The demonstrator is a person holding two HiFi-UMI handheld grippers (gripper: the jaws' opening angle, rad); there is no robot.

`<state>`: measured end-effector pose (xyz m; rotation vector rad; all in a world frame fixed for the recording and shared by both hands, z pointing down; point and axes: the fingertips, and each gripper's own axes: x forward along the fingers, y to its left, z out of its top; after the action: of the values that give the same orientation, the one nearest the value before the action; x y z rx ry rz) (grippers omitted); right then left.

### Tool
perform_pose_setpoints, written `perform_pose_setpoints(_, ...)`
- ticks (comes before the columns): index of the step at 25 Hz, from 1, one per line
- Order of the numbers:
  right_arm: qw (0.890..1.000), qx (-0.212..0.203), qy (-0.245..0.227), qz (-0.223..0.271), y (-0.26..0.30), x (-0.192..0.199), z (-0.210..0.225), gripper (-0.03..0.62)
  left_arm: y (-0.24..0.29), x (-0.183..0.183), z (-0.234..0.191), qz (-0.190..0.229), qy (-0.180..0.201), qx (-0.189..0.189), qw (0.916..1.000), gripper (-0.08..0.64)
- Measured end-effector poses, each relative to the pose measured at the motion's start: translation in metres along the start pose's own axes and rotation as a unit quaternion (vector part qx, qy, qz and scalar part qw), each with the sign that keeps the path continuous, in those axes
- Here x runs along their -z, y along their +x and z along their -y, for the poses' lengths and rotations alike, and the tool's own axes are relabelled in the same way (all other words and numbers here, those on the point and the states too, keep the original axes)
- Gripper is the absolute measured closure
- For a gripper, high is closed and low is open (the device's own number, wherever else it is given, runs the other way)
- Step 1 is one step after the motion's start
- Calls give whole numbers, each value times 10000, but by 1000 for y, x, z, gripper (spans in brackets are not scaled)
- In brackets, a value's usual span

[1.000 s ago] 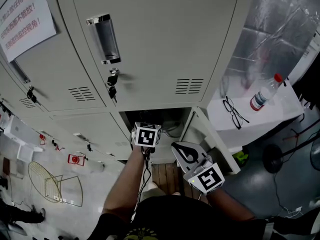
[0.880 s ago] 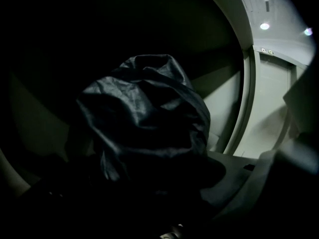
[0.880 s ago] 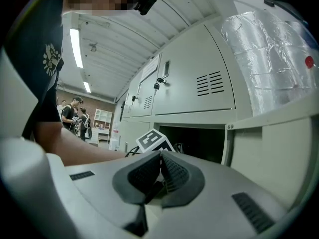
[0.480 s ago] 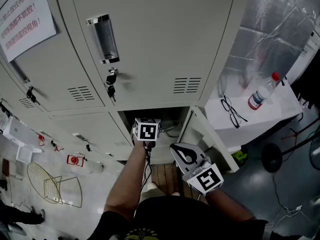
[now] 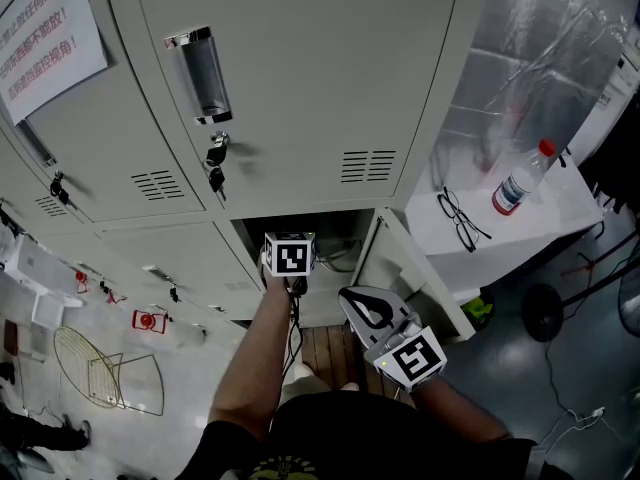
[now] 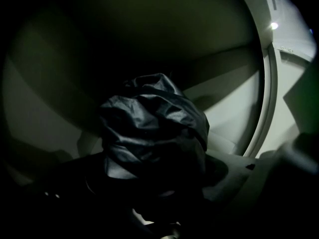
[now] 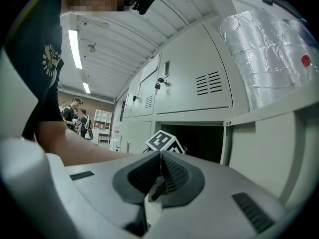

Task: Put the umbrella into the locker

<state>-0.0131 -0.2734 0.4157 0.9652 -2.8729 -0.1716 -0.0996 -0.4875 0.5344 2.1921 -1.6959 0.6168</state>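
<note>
Grey lockers ahead; inside the open locker (image 5: pixel 335 230) the left gripper (image 5: pixel 290 254) has just been opening, umbrella (image 6: pixel 152 128) between its jaws; right gripper (image 5: pixel 365 306) outside the locker, clenched empty.

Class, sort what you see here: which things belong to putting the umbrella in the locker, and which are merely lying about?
Belongs to the job:
- folded black fabric umbrella
- open grey metal locker compartment

Lying about:
- clear plastic bottle with red cap
- black-framed glasses
- white paper notice on a locker door
- wire basket
</note>
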Motion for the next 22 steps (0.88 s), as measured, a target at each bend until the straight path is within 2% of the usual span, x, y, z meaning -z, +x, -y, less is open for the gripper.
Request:
perform_pose_setpoints(9, 10000, 9, 11, 0, -4, 0, 0, 565, -4, -8, -3, 190, 35, -114, 9997, 204)
perform_pose_setpoints(22, 9999, -2, 105, -30, -9, 2, -5, 565, -5, -9, -4, 171, 22, -136, 9998, 189)
